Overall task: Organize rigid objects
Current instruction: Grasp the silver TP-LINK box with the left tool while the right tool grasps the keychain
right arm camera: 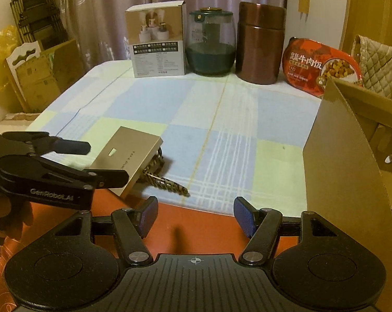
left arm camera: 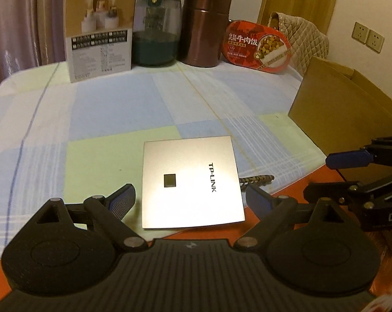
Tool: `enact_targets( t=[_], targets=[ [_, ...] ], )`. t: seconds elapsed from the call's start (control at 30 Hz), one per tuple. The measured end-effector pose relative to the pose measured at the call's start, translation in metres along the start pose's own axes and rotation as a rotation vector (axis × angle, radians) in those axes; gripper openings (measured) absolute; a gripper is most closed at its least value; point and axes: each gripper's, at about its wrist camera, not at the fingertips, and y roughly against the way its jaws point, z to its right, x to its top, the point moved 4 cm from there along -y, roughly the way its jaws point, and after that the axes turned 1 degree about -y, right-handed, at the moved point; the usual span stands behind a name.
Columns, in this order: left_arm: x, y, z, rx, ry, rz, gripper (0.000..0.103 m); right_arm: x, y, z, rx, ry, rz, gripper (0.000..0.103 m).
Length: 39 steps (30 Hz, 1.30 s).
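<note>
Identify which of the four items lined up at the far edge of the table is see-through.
The glass jar, second from the left between the white product box and the brown metal canister. Its dark contents show through; the box, canister and red meal tray are opaque.

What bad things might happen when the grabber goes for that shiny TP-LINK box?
1. The TP-LINK box hangs over the tablecloth's edge; a nudge from the open left gripper might tip it off.
2. It rests on a patterned strap, so it may wobble or slip when squeezed.
</note>
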Motion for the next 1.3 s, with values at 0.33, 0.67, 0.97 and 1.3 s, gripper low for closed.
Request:
enact_targets(
  t=[0.33,0.67,0.97,1.3],
  targets=[
    [0.004,-0.014,0.002,0.0,-0.005,-0.012,0.087,0.003,0.0,-0.002,0.003,-0.005,-0.002,0.062],
    [0.005,0.001,-0.002,0.043,0.004,-0.003,0.085,0.003,-0.001,0.001,-0.004,-0.016,-0.01,0.062],
    [0.0,0.035,-0.028,0.228,-0.002,0.004,0.085,0.011,-0.006,-0.007,0.069,-0.067,0.021,0.062],
    [-0.021,0.027,-0.051,0.273,0.034,-0.05,0.085,0.032,-0.04,-0.023,0.142,-0.105,0.066,0.06]
  ],
)
